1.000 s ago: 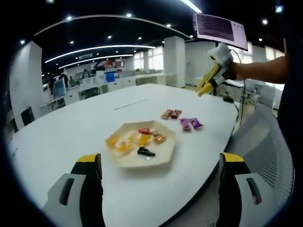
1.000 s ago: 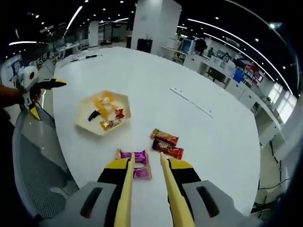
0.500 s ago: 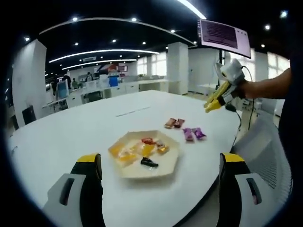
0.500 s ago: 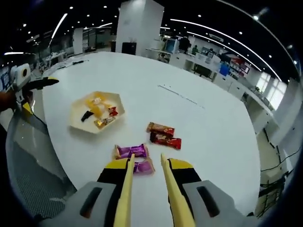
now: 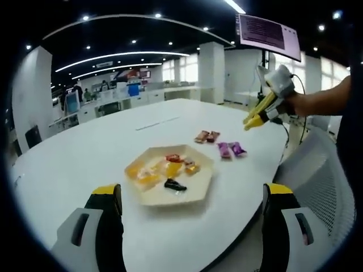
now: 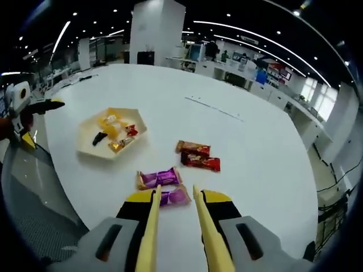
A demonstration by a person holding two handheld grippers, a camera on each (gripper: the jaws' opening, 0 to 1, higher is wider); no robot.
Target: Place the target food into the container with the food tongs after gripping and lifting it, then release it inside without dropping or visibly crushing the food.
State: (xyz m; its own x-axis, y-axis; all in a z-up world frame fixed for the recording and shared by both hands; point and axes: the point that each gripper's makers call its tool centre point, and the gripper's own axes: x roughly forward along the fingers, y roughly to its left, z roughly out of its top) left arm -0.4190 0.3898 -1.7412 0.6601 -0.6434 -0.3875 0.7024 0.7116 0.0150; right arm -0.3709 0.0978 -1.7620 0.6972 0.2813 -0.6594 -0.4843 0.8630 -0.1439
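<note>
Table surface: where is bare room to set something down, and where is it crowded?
The white table is bare beyond the red-brown snack packs, toward its far edge. A bare strip lies between those packs and the hexagonal tray. Crowded: the tray's inside, and the near edge around the purple packs.

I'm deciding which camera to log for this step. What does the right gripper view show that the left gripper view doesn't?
The right gripper view alone shows its own yellow tongs from behind, open above the purple candies. The left gripper view alone shows the wall monitor and its own wide-apart jaws. Both share the white table, the hexagonal tray with sweets in it, the purple candies and the brown-red bars.
</note>
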